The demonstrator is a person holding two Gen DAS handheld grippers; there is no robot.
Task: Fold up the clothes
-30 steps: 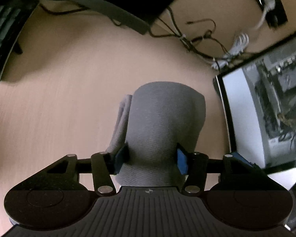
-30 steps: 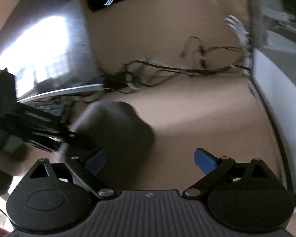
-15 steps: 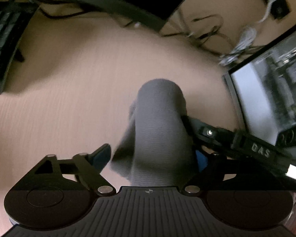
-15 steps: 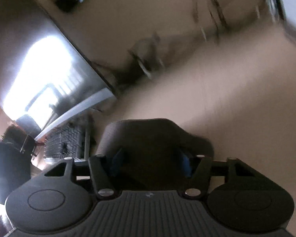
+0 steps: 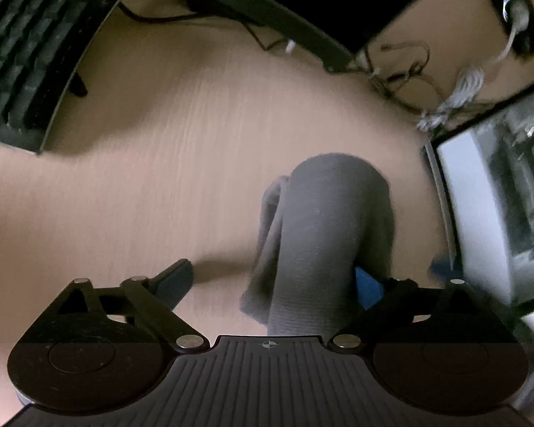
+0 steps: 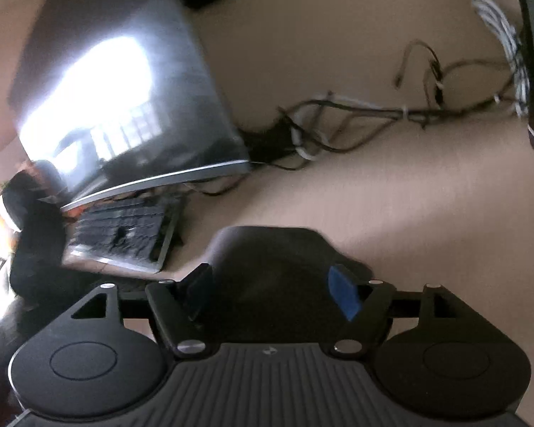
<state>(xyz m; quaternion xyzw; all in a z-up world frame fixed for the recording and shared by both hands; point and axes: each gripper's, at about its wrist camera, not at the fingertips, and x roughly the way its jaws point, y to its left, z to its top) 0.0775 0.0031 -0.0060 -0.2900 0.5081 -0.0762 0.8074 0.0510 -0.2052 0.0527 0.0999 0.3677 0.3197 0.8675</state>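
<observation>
Left gripper (image 5: 274, 281) has just been opening, wide, grey cloth (image 5: 324, 235) loose between its fingers on table (image 5: 142, 178). Right gripper (image 6: 270, 291) (also just opening) straddles cloth, grip unclear. Reclamp squarely, keep layers aligned.

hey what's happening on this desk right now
A person with a gripper in each hand is folding a grey cloth on a wooden desk. The left gripper has just opened; its left finger stands clear. The right gripper straddles the cloth's other end, its fingers beside it, having just widened.
</observation>
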